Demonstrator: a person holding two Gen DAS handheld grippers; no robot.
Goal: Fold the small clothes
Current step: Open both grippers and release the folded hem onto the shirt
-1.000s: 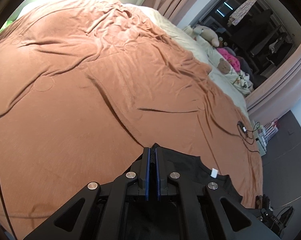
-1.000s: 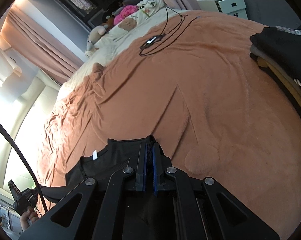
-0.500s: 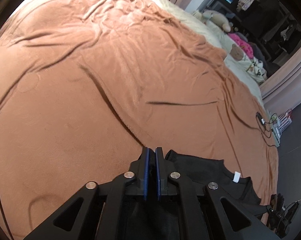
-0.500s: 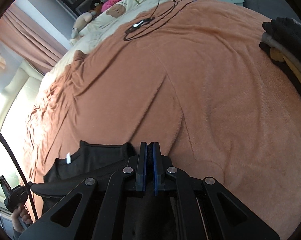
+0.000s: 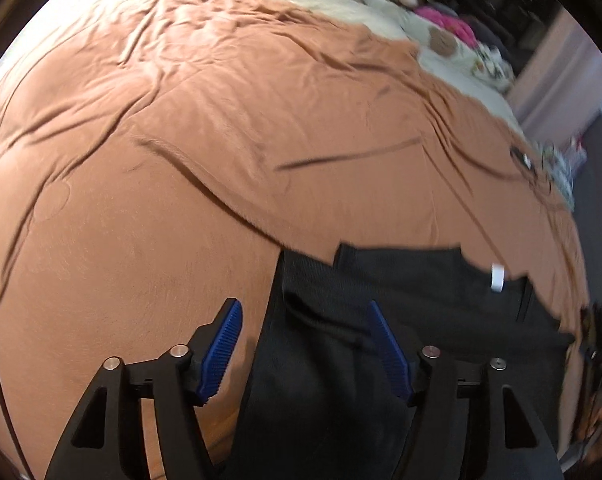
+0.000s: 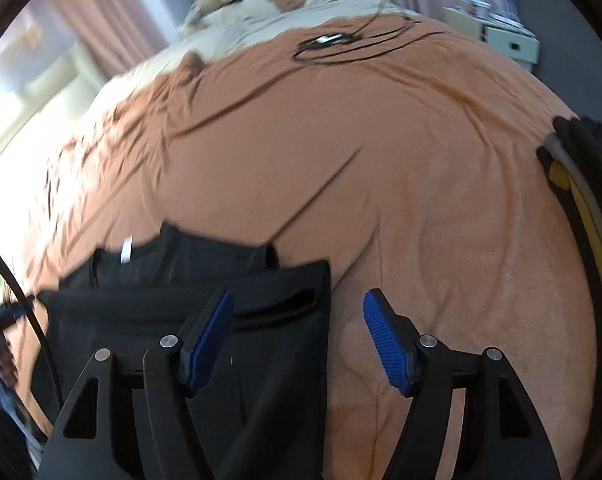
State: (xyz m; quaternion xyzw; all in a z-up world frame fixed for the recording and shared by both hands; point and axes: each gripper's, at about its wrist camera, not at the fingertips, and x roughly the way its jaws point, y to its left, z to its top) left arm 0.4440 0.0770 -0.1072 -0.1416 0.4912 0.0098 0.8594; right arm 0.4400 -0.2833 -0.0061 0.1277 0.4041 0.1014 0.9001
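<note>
Your left gripper (image 5: 305, 350) and right gripper (image 6: 297, 342) have both just spread their jaws, pinching nothing. The black garment (image 5: 401, 320) (white tag at its collar) lies on the orange blanket (image 5: 221, 140), its edge under each open gripper; the folded clothes pile (image 6: 581, 168) sits well apart from it.

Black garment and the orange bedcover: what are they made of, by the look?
Black garment: thin matte knit, probably cotton jersey; it lies limp, with a white neck label. Orange bedcover: soft, short-napped fabric, perhaps fleece or velour; faint sheen, rounded creases. Blur leaves the weave unclear.
</note>
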